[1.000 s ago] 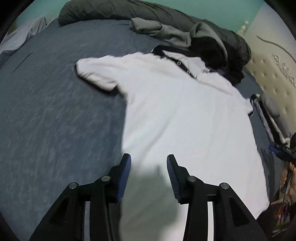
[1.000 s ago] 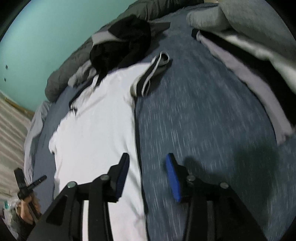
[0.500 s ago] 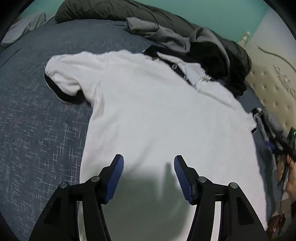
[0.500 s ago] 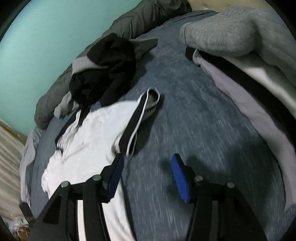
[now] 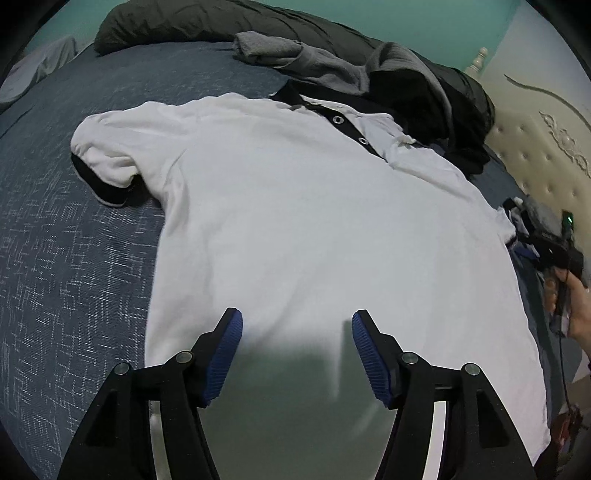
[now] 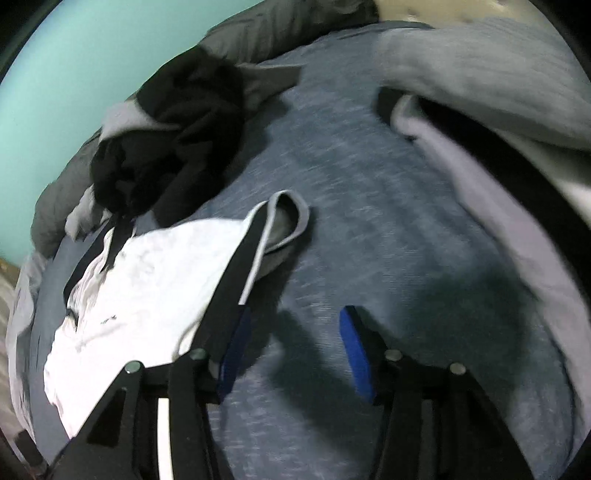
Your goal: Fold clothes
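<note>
one white polo shirt, two snaps, one bed.

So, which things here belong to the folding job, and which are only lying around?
For the job:
- white polo shirt, spread flat on the bed
- left gripper, open above the shirt's lower part
- right gripper, open beside the shirt's black-trimmed sleeve

Lying about:
- black garment
- grey hoodie
- dark duvet
- blue bedsheet
- cream headboard
</note>
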`<action>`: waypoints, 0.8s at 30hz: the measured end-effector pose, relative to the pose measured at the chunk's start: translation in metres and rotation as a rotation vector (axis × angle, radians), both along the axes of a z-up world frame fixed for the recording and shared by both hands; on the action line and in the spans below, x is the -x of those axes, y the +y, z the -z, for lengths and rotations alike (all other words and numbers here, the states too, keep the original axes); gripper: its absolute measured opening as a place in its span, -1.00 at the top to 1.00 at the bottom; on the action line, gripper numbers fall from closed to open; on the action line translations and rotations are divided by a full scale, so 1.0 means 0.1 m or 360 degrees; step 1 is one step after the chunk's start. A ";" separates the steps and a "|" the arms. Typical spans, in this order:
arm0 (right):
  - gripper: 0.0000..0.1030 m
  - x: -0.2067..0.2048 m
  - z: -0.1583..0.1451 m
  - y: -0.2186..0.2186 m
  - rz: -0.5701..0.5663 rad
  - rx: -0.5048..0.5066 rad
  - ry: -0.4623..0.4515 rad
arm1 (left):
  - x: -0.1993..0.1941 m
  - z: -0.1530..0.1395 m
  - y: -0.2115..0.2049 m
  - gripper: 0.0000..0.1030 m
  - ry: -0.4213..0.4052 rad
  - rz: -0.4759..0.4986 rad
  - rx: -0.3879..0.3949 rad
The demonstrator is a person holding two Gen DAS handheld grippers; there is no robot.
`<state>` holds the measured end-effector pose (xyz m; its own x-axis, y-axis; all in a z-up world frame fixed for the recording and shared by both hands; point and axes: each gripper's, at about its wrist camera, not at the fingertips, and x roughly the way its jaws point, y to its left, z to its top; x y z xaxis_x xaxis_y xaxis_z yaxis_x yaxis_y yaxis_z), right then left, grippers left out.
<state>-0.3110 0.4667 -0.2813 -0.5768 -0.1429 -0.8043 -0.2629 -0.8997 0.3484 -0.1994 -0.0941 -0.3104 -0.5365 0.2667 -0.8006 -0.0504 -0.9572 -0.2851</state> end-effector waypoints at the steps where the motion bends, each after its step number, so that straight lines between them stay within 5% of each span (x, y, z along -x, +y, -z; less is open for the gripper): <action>1: 0.10 0.03 -0.01 -0.05 -0.0022 -0.0013 0.0007 | -0.01 0.00 0.00 -0.28 0.0002 0.0005 -0.0003; 5: 0.10 0.11 -0.13 -0.21 -0.0077 -0.0037 0.0127 | -0.01 0.00 -0.02 -0.28 0.0003 0.0007 -0.0024; 15: 0.10 0.27 0.03 -0.26 -0.0047 -0.0025 -0.0012 | -0.02 0.01 -0.08 -0.28 -0.0004 -0.0006 -0.0047; 24: 0.76 0.30 0.11 -0.28 -0.0050 0.0021 -0.0029 | -0.05 -0.01 -0.07 -0.28 0.0002 -0.0011 -0.0037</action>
